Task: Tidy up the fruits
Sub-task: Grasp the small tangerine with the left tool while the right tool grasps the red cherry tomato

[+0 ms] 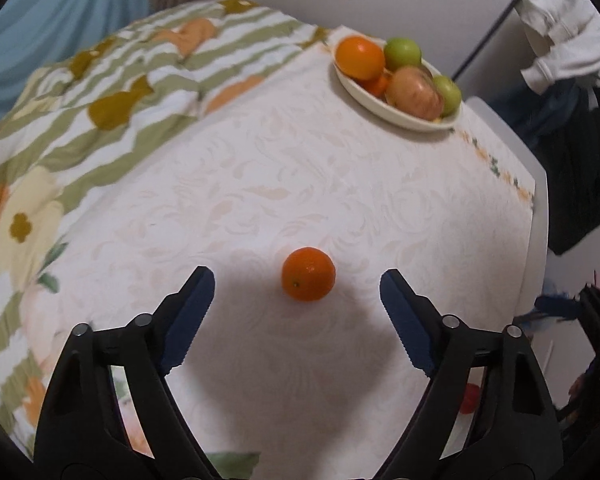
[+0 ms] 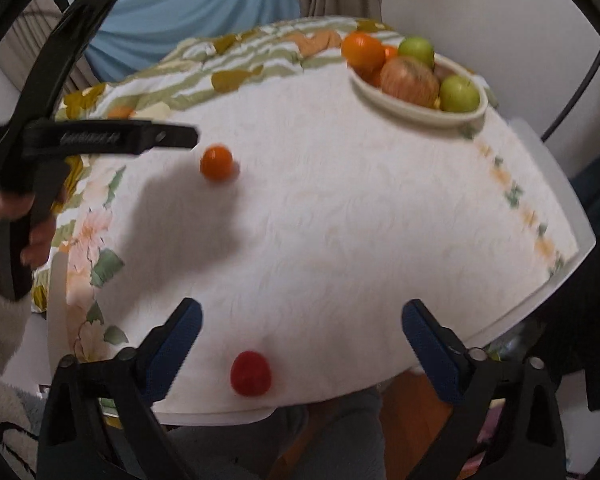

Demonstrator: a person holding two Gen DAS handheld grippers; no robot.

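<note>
A small orange [image 1: 308, 274] lies on the white tablecloth, just ahead of my left gripper [image 1: 298, 280], which is open and empty with its jaws wide on either side of it. The same orange shows in the right wrist view [image 2: 216, 162], below the left gripper's finger [image 2: 140, 138]. A cream oval bowl [image 1: 384, 110] at the far right holds oranges, green apples and a reddish apple; it also shows in the right wrist view [image 2: 420, 114]. A small red fruit [image 2: 250, 373] lies near the table's front edge, just inside my open, empty right gripper [image 2: 302, 314].
A flowered quilt [image 1: 80, 100] lies along the table's left and far side. The table's right edge [image 2: 572, 256] drops off to dark clothing. A blue curtain [image 2: 188, 4] hangs behind. White garments [image 1: 560, 20] hang at the upper right.
</note>
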